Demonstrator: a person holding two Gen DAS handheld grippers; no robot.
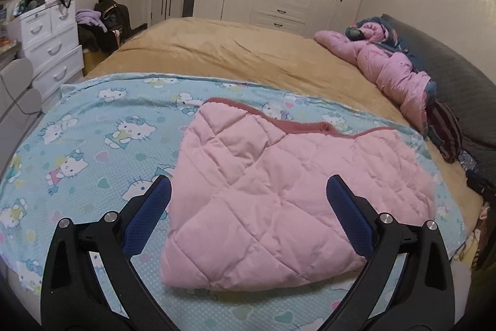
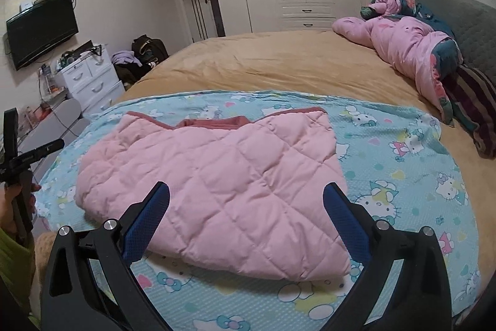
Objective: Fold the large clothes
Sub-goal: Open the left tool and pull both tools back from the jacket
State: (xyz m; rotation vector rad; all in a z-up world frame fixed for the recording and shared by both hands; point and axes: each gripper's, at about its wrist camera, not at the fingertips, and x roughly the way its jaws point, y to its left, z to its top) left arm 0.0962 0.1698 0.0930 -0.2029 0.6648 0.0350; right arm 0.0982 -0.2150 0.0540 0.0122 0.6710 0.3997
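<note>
A pink quilted garment lies folded into a thick flat packet on a light blue cartoon-cat sheet, its darker pink trim along the far edge. My left gripper hangs above the packet's near left part, open, with nothing between its blue pads. In the right wrist view the same garment lies ahead and below. My right gripper hovers over its near edge, open and empty. Neither gripper touches the fabric.
The sheet covers the near part of a bed with a tan cover. A rumpled pink duvet and dark pillows lie at the right. A white drawer chest stands left. A hand holds the other tool at the left edge.
</note>
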